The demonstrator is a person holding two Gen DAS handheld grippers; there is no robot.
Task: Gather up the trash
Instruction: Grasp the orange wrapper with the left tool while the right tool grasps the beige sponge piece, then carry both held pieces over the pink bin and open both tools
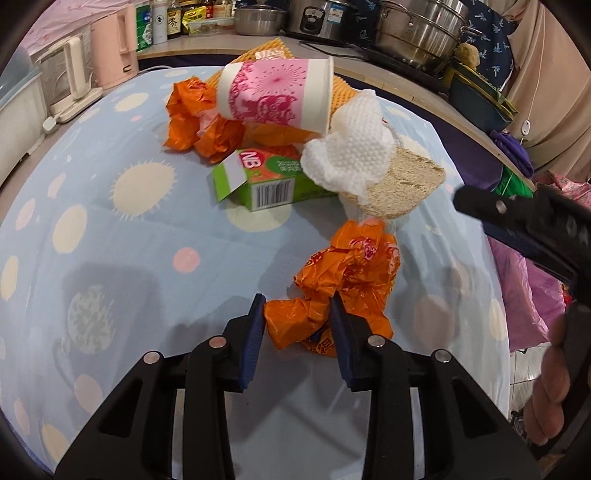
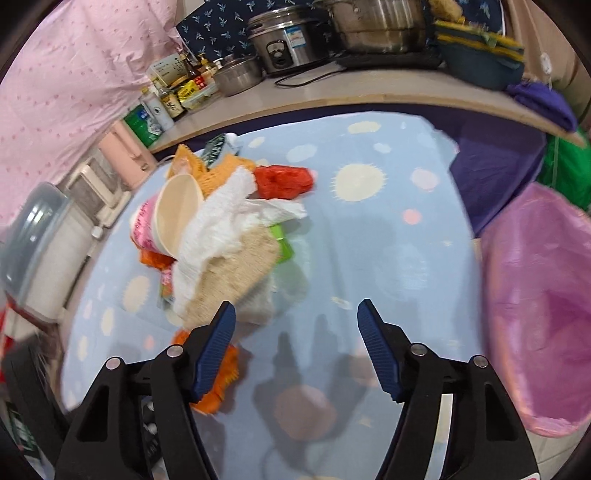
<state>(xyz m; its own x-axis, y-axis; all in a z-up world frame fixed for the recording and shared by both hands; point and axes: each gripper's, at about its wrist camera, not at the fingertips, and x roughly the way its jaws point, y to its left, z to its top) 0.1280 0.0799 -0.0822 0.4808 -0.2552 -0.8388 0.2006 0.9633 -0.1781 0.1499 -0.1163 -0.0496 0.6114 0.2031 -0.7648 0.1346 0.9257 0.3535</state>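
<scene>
At the bottom centre of the left wrist view the left gripper [image 1: 297, 314] is clenching a crumpled orange plastic bag [image 1: 343, 284], its blue pads pressing the near end of the bag from both sides; bare blue spotted tablecloth [image 1: 110, 258] is lying open to the left of it. In the right wrist view the right gripper [image 2: 295, 332] is standing released, nothing between its pads, over clear cloth; the pink-lined bin [image 2: 539, 314] is sitting just past the table edge at the right of the frame. Further up in the left view the trash pile is crowding the middle: a green carton [image 1: 266, 181] (reading "NB", with a barcode on its near face), a white paper towel [image 1: 347, 155] draped over a beige fibrous pad [image 1: 402, 184], a second orange bag [image 1: 195, 118], and a pink-patterned paper cup [image 1: 273, 94] lying on its side; behind, along the top edge, a counter is carrying bottles and steel pots [image 1: 417, 29], their labels too small to read.
</scene>
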